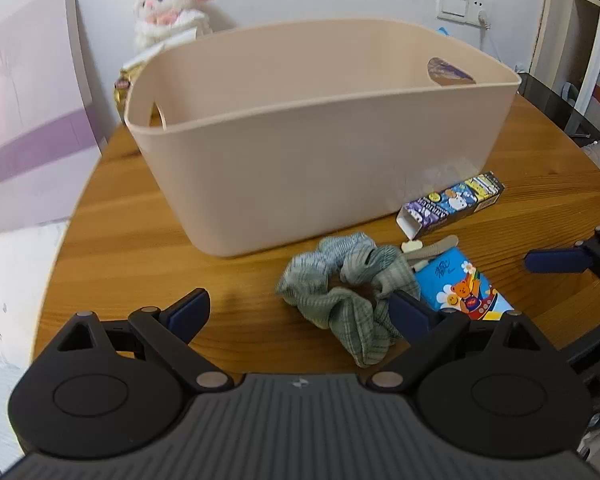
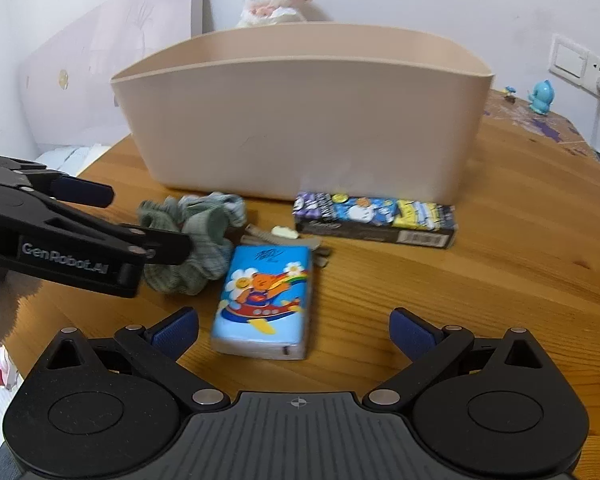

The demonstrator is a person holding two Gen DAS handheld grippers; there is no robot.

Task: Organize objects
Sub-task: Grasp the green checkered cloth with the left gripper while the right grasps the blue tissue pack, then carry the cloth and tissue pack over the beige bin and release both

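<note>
Right wrist view, from left: left gripper (image 2: 148,220), jaws spread, at the green scrunchie (image 2: 192,240); blue tissue pack (image 2: 262,300) between the released right gripper's (image 2: 294,330) fingers; beige basket (image 2: 300,128) behind on wooden table (image 2: 500,260).

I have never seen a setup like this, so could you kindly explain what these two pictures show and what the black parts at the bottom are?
Each picture comes from a camera on a hand-held two-finger gripper, looking along its fingers. The black parts are the left gripper and right gripper; both are open and hold nothing. On the wooden table stands a beige basket. In front of it lie a green scrunchie, a blue tissue pack, a long printed box and hair clips. A plush lamb sits behind.
</note>
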